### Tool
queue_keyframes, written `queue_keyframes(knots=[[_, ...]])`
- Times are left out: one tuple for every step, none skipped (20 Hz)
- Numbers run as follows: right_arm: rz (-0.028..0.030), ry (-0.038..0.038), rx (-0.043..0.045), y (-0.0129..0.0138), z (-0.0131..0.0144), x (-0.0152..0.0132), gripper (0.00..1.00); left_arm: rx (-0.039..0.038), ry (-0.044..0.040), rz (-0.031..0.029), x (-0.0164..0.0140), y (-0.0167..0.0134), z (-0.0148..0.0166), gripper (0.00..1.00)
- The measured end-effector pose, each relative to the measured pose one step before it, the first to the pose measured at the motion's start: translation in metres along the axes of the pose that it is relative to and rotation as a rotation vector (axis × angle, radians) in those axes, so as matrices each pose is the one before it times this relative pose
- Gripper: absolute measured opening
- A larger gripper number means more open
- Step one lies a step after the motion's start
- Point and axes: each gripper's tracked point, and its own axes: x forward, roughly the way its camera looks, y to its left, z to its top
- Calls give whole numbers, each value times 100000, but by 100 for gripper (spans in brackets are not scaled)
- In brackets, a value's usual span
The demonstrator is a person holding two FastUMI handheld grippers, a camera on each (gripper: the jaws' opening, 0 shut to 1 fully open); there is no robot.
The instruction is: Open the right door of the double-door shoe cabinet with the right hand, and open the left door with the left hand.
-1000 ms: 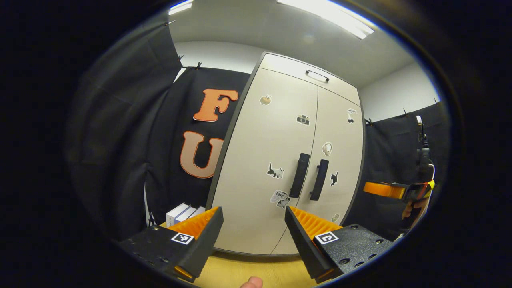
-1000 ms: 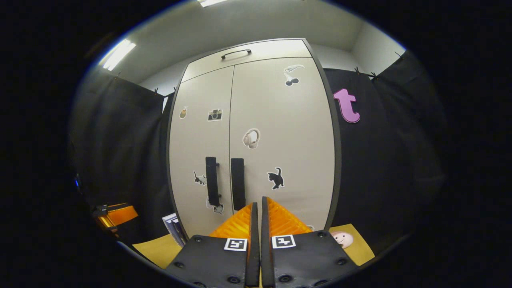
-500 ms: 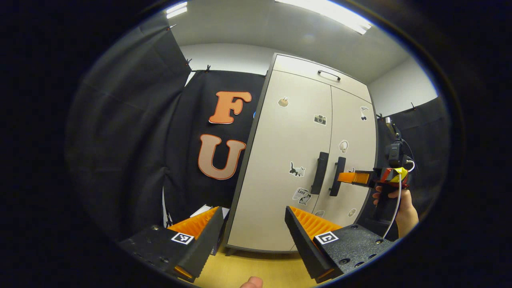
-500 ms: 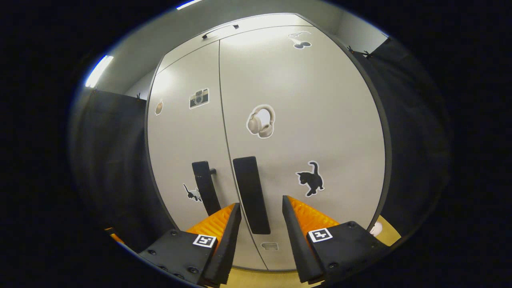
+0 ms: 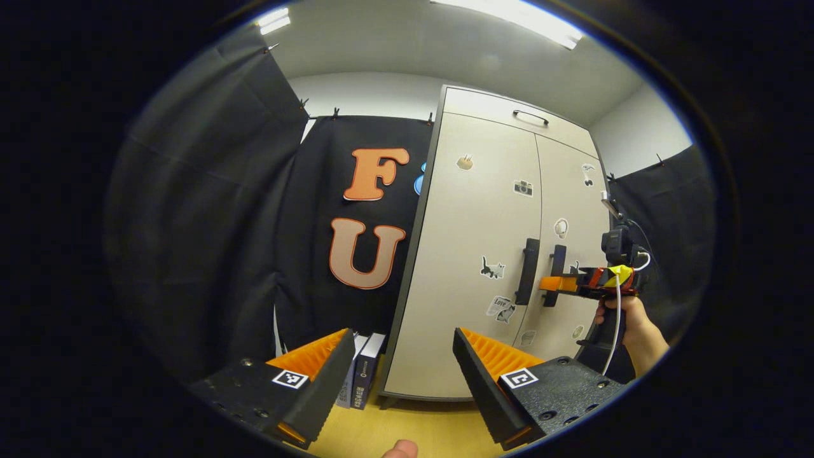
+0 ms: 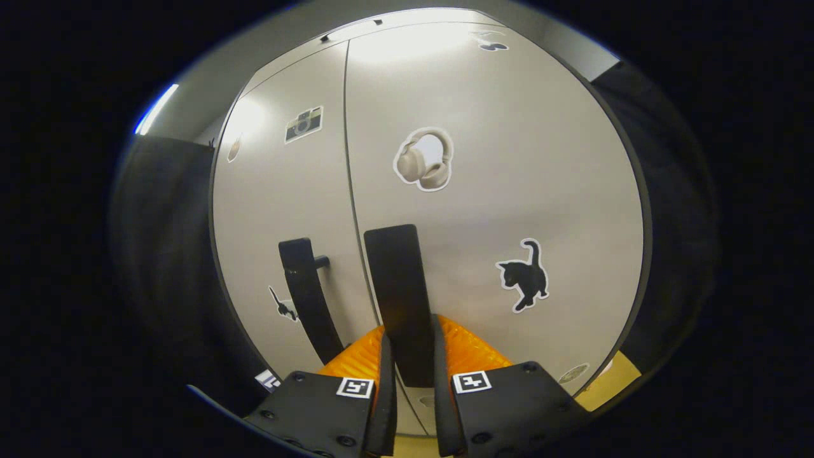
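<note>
The right gripper (image 6: 413,356) pinches the right door handle (image 6: 397,286) (both doors look closed); the left gripper (image 5: 400,369) hangs back, fingers spread.

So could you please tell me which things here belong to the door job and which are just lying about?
Job: right handle, right gripper shut on it; left handle; left gripper open; cabinet.
Lying about: books, stickers.
</note>
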Motion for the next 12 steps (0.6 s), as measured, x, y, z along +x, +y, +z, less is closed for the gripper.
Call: queue_keyframes(knots=[[-784,415,-382,154,-422,-276,23,597,-199,-1178,110,-389,97,94],[932,267,-533,24,27,120,15,492,-366,-676,148,-309,144,95],[1948,1313,236,-13,-159,-428,11,655,92,-430,96,-335,-23,95],[1773,929,122,-3,120,-489,11,246,-475,-563,43,-438,180,95],[2181,743,-240,162,39,-866,11,-428,-843,-1099,5,-619,224,94],[2569,893,297,253,-32,-733,11,-886,-546,-1649,-29,-837,65,95],[2550,523,496,137,25,-784,12,-849,-255,-1819,110,-885,20,94],[2375,537,3,69,-50,-911,12,-753,-260,-1552,34,-800,3,94],[1828,158,-136,76,25,-905,11,-718,-363,-1268,43,-808,46,94],[1788,680,-655,-37,51,-700,11,-680,-265,-1114,34,-696,61,94],[1458,229,-460,-141,63,-666,12,-543,-65,-897,-71,-697,-31,94],[1304,28,-452,-129,136,-563,12,-348,-115,-627,-11,-572,-23,94]])
